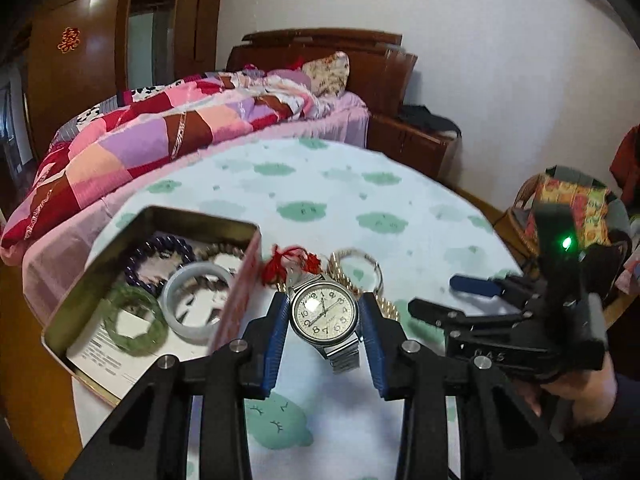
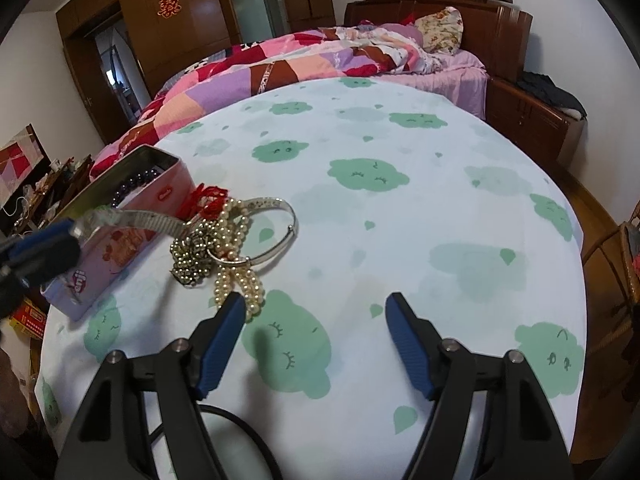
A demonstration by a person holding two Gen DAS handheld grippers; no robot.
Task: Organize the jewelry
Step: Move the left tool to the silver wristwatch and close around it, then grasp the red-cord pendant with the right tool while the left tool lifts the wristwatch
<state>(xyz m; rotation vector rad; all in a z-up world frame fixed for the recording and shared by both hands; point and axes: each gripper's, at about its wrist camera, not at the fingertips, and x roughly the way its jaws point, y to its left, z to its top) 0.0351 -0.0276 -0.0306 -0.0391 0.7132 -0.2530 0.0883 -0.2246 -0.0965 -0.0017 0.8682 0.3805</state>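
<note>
Wristwatch (image 1: 325, 312) clamped between the left gripper's (image 1: 325, 316) pads, beside the tin (image 1: 236, 300).

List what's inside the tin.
The tin holds a dark purple bead bracelet, a green bangle, a pale bangle, a brown bead bracelet and printed paper. The paper hides anything beneath it.

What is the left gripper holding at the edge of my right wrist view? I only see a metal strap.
Observer: A wristwatch, its case pinched between the left gripper's pads.
Operator: What's in the tin besides the dark beads?
Observer: A green bangle, a pale bangle and a brown bead bracelet lie in the tin.
Operator: Any room left?
Observer: Probably; bare paper shows at its near corner.
</note>
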